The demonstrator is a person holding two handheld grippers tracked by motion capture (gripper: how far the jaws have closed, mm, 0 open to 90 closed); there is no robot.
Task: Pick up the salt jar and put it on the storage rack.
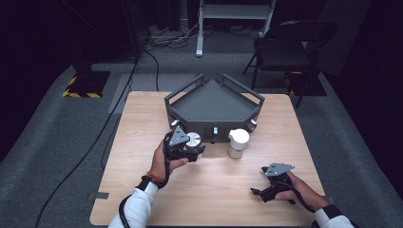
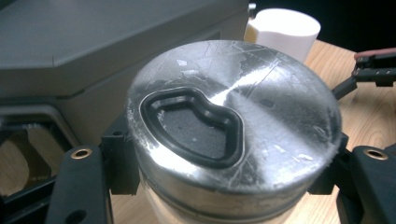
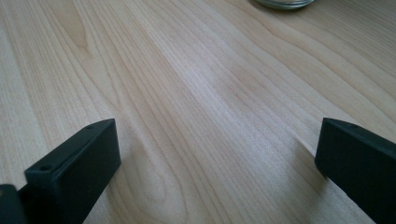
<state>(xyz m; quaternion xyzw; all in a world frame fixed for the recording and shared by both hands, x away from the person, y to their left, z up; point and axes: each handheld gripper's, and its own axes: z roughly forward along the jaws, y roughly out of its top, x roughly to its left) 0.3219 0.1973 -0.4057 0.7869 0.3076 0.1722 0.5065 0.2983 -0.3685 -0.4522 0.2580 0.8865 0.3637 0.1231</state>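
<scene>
Left gripper view: my left gripper (image 2: 224,163) clamps the metal-lidded jar (image 2: 233,126) in front of the grey tray (image 2: 93,42), apparently off the table (image 1: 214,190). My right gripper (image 3: 217,154) rests there, jaws spread, empty.

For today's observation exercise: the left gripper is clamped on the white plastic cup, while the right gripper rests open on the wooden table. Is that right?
Not quite. The left gripper is clamped on the metal-lidded jar, as the left gripper view shows; the white plastic cup stands free beside it. The right gripper does rest open on the wooden table.
</scene>
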